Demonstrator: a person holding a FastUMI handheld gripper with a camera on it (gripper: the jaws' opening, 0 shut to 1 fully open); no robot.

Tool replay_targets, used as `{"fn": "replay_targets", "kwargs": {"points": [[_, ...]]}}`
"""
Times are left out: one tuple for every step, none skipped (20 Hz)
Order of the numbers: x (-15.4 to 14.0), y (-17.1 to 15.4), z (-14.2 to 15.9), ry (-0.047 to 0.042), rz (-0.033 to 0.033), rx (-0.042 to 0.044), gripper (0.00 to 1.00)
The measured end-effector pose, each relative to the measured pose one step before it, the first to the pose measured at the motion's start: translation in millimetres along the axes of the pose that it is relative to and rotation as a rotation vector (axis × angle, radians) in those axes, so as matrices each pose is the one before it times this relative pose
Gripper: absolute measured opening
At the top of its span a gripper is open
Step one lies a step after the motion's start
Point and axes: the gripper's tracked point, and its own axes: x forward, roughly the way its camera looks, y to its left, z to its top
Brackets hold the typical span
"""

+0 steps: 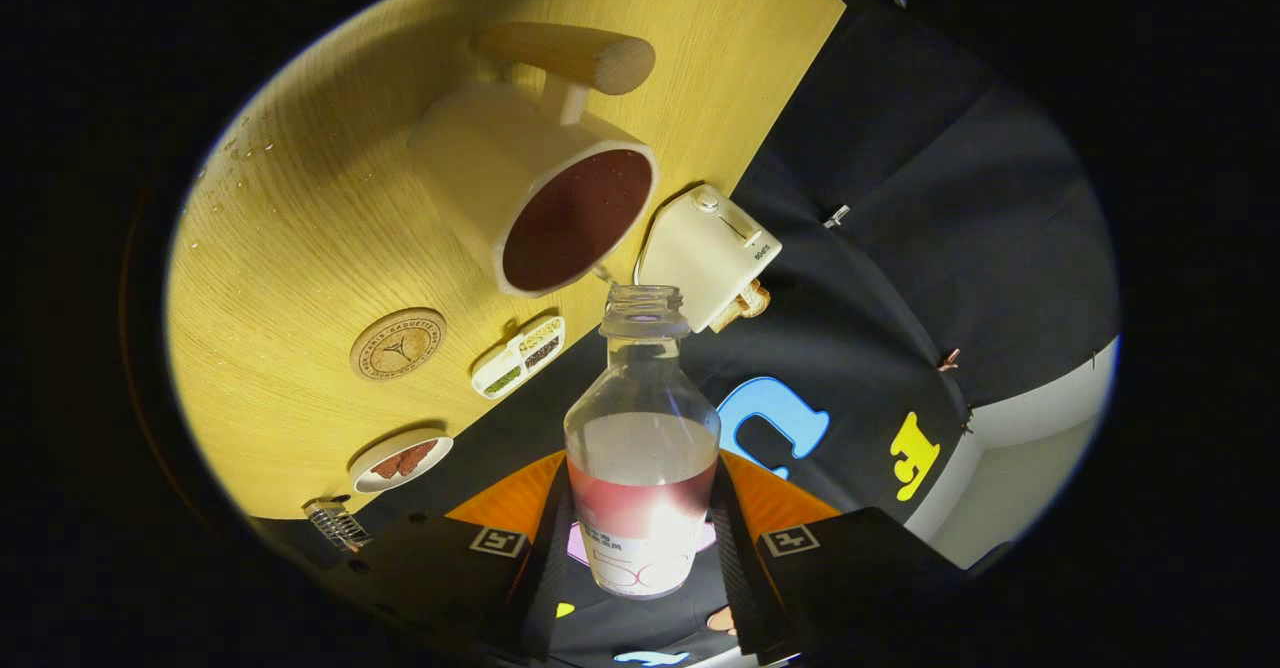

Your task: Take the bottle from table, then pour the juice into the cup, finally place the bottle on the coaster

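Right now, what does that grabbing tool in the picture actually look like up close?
The gripper has two long flat fingers running forward side by side, each with a ribbed inner face. Behind them sit wide, dark, blocky shoulders with an orange panel on each. Each shoulder carries a small square black-and-white marker, like a simple printed code. No cables or sleeve can be seen.

Gripper (640,538): two long jaws, each a flat wedge-shaped body widening toward the camera. Inner faces carry ribbed, grooved pads (733,558). Each jaw bears one small square white-bordered fiducial marker (497,541) on its upper surface. Matte dark housing blocks sit behind both jaws.
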Motion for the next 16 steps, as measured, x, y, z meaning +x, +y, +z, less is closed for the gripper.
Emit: {"fn": "replay_targets", "kwargs": {"points": [[0.84, 0.42, 0.44, -0.00276, 0.00002, 0.00111, 0.70], [-0.11, 0.47, 0.52, -0.00234, 0.00069, 0.00127, 0.70], [0.03, -0.33, 0.58, -0.00261, -0.00265, -0.00017, 0.70], [0.47, -0.37, 0.40, -0.00301, -0.00269, 0.00103, 0.70], [0.31, 0.56, -0.11, -0.00080, 0.00014, 0.00616, 0.70], [0.22, 0.83, -1.58, 0.00209, 0.00108, 0.01098, 0.70], [-0.22, 1.99, 0.19, 0.00458, 0.00354, 0.01538, 0.70], [-0.71, 2.41, -1.08, 0.00537, 0.00447, 0.01818, 0.70], [-0.06, 2.32, -0.42, 0.00380, 0.00638, 0.01841, 0.70], [-0.27, 1.49, -1.06, 0.00375, 0.00569, 0.02198, 0.70], [-0.25, 1.92, -0.61, 0.00134, 0.00025, 0.02527, 0.70], [-0.90, 1.11, 0.50, -0.00208, -0.00534, 0.02062, 0.70], [-0.30, 1.41, 2.30, -0.00428, -0.00500, 0.01532, 0.70], [0.11, 1.27, 0.92, -0.00261, -0.00255, 0.01390, 0.70], [0.37, 2.12, -0.10, -0.00089, 0.00368, 0.02534, 0.70], [-0.10, 2.91, -0.86, 0.00302, 0.00709, 0.03721, 0.70]]}}
